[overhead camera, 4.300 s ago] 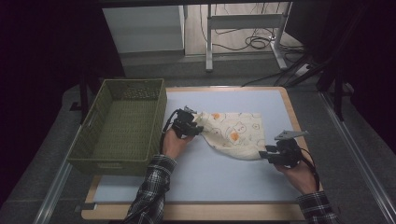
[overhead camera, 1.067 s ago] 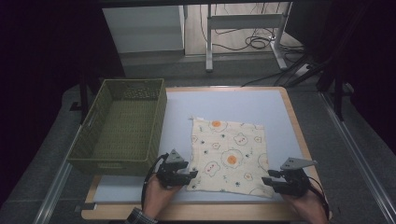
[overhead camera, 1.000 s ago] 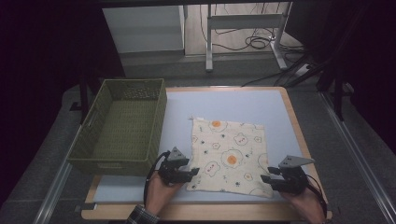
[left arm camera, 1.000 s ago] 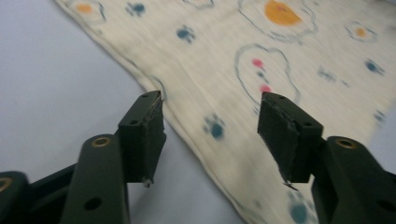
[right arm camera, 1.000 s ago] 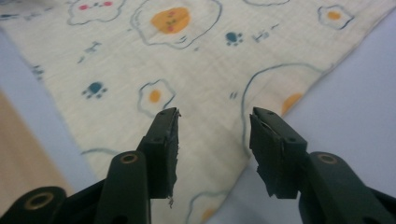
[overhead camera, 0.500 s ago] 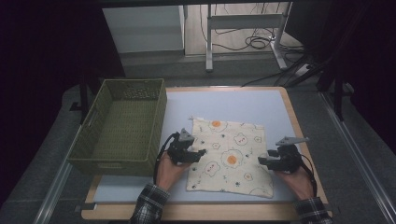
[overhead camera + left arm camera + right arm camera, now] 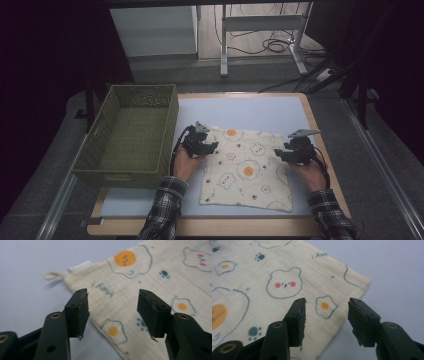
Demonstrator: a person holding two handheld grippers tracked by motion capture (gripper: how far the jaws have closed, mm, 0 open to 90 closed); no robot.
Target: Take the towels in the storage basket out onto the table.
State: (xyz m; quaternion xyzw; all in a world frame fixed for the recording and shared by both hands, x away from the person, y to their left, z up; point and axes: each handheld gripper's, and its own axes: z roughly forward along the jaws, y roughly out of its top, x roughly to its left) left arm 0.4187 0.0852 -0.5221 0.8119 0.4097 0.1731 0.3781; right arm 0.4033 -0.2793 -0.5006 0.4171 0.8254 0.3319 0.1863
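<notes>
Dark room, metal desk legs point(image 7: 260, 35) and cables on floor behind. Pale blue mat on a wood-edged table point(image 7: 260, 107). One cream cloth point(image 7: 247, 167) w/ egg, bear and paw prints lies spread flat on the mat, right of centre. One green woven basket point(image 7: 127, 135) sits at the table's left, just beside the cloth's left edge.

Two grippers, one per hand. Left gripper point(image 7: 207, 146) is over the cloth's far-left corner; left gripper view: jaws approx half apart, have just been closing, nothing pinched, cloth edge runs under and between them, hang loop point(image 7: 53, 275) and white tag point(image 7: 80, 266) just beyond. Right gripper point(image 7: 285, 152) is over the cloth's right edge near the far-right corner; its jaws likewise approx half apart, just been closing, holding nothing, cloth edge below the gap, corner point(image 7: 364, 280) just ahead.
</notes>
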